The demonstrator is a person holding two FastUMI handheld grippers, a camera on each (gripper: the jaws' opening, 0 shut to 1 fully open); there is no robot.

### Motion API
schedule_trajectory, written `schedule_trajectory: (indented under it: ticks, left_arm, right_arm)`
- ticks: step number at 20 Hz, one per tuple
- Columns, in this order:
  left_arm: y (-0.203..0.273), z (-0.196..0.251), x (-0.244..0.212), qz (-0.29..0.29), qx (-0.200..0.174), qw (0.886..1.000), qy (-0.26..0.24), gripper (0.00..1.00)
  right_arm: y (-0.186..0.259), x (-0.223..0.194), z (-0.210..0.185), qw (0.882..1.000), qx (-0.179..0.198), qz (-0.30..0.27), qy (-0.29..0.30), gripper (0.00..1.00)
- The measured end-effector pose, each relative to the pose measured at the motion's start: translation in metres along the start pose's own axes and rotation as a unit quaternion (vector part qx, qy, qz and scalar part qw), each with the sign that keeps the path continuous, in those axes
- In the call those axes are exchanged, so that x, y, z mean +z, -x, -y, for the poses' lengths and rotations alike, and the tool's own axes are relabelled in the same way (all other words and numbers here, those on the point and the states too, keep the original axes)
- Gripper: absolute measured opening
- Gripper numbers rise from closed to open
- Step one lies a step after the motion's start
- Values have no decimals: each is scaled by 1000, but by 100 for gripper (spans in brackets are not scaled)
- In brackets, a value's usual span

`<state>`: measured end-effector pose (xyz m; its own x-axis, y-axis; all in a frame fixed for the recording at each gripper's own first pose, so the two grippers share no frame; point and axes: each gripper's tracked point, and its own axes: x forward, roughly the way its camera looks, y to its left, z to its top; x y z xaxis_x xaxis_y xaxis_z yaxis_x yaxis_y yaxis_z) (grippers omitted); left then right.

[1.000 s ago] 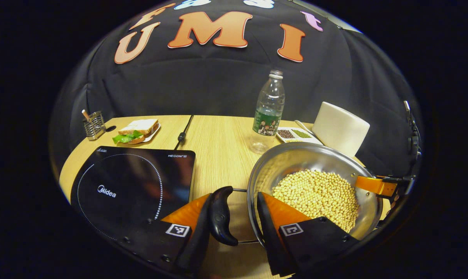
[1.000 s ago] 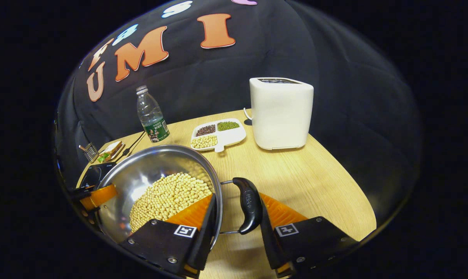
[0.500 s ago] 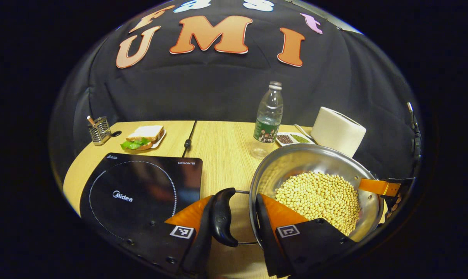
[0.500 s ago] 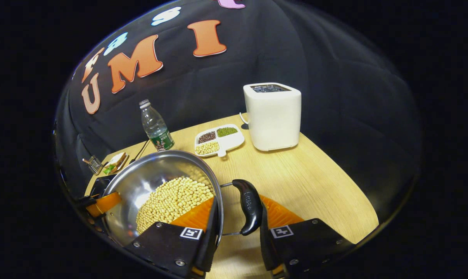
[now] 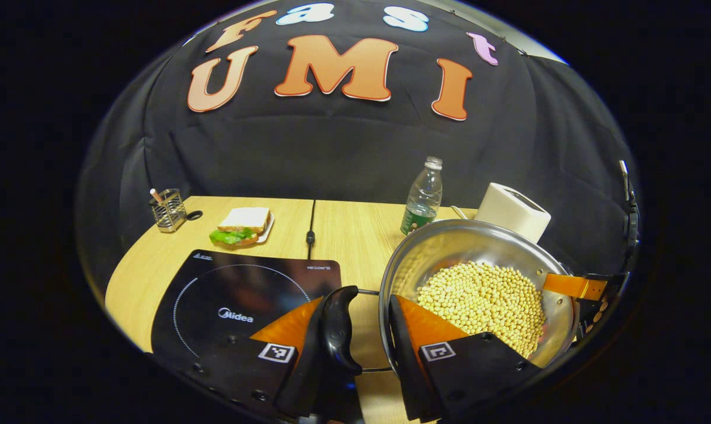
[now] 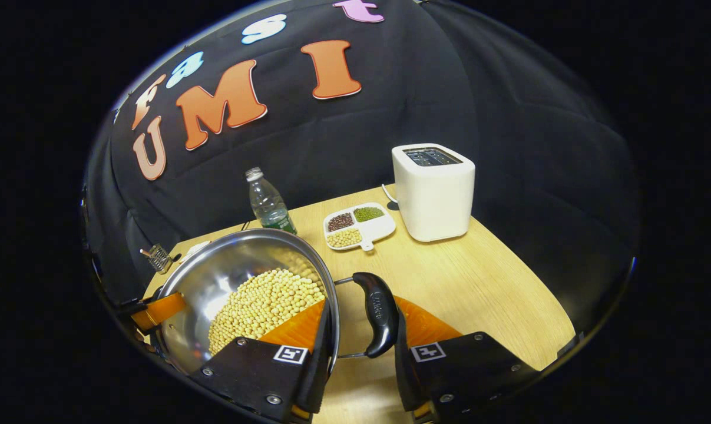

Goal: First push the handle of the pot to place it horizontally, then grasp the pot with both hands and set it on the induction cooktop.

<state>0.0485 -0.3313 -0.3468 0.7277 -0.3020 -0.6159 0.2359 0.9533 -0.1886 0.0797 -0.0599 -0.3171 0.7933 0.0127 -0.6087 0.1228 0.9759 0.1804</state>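
Observation:
A steel pot [image 5: 479,253] filled with soybeans [image 5: 479,300] hangs above the wooden table, held from both sides. My left gripper [image 5: 358,306] is shut across the pot's left black handle [image 5: 339,330] and rim, one finger outside the handle and one inside the wall. My right gripper [image 6: 361,306] is shut the same way across the right black handle [image 6: 379,315] and the pot [image 6: 225,277]. The black induction cooktop [image 5: 237,294] lies on the table just left of and below the left gripper. Each view catches the other gripper's orange finger at the pot's far rim.
Behind the pot stand a water bottle [image 6: 267,203], a white toaster [image 6: 435,191] and a divided dish of beans [image 6: 355,227]. A sandwich on a plate [image 5: 243,227], a wire utensil holder [image 5: 168,209] and a black cable [image 5: 311,227] lie beyond the cooktop.
Both grippers have risen with the pot; the table and the things on it look lower and smaller. The cooktop has slid closer to the left gripper's fingers.

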Motion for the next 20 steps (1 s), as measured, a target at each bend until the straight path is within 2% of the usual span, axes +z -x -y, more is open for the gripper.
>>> schedule_trajectory:
  ticks: [4,5,6,7,8,9,12,16,20]
  left_arm:
    - [15,-31,13,12,6,1000,12,60]
    - [19,-39,16,14,8,1000,15,64]
    - [26,-49,18,18,11,1000,18,60]
    - [28,-58,19,20,14,999,21,66]
    - [32,-67,21,20,16,999,24,63]
    - [35,-76,21,21,19,999,26,66]
    - [44,-105,23,21,27,999,34,66]
    - [52,-142,17,19,40,998,48,60]
    - [55,-180,7,12,51,997,60,63]
  right_arm:
    - [9,10,-34,1000,7,8,12,49]
    - [12,11,-43,1000,10,7,13,45]
    - [15,12,-52,1000,13,7,16,44]
    - [16,13,-62,1000,15,8,19,49]
    - [17,14,-71,1000,17,9,25,49]
    - [18,15,-80,999,19,9,27,49]
    - [19,14,-110,999,23,9,40,49]
    - [19,8,-148,998,31,4,59,49]
    - [15,-1,-180,996,39,-6,75,49]
